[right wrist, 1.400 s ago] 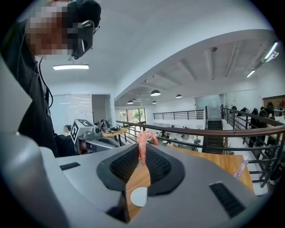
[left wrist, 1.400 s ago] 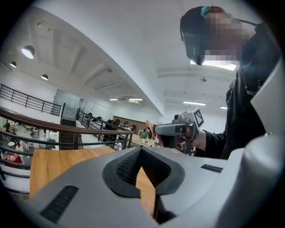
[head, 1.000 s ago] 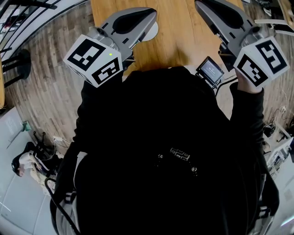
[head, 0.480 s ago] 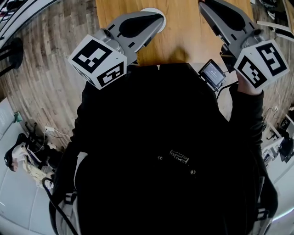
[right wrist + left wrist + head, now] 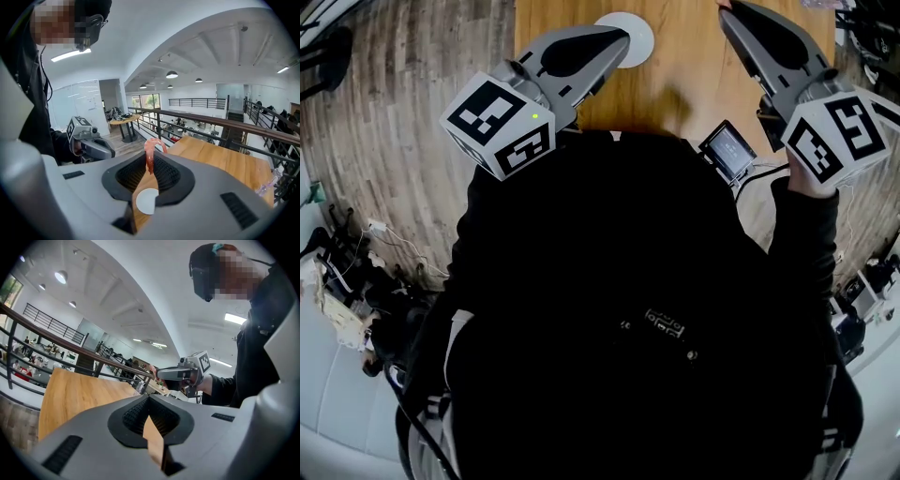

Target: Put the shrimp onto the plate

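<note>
A pink curled shrimp (image 5: 152, 153) sticks up from the tips of my right gripper (image 5: 150, 161), which is shut on it. In the head view this gripper (image 5: 733, 11) reaches over the wooden table (image 5: 680, 66) at the upper right, its tips at the frame's edge. A round white plate (image 5: 634, 28) lies on the table at the top. It also shows through the jaw gap as the plate (image 5: 145, 200) below the shrimp. My left gripper (image 5: 614, 47) hovers at the plate's near left edge, shut and empty. Seen from its own camera, the left gripper (image 5: 149, 398) has its tips together.
A small screen device (image 5: 728, 147) hangs at the table's near right corner by the person's chest. Wood-plank floor (image 5: 403, 159) surrounds the table, with cables and gear at the left. A dark railing (image 5: 211, 122) runs along the table's far side.
The head view has shifted: the table and plate have slid down and right, so more of the plate shows. Both grippers hold about the same pose.
</note>
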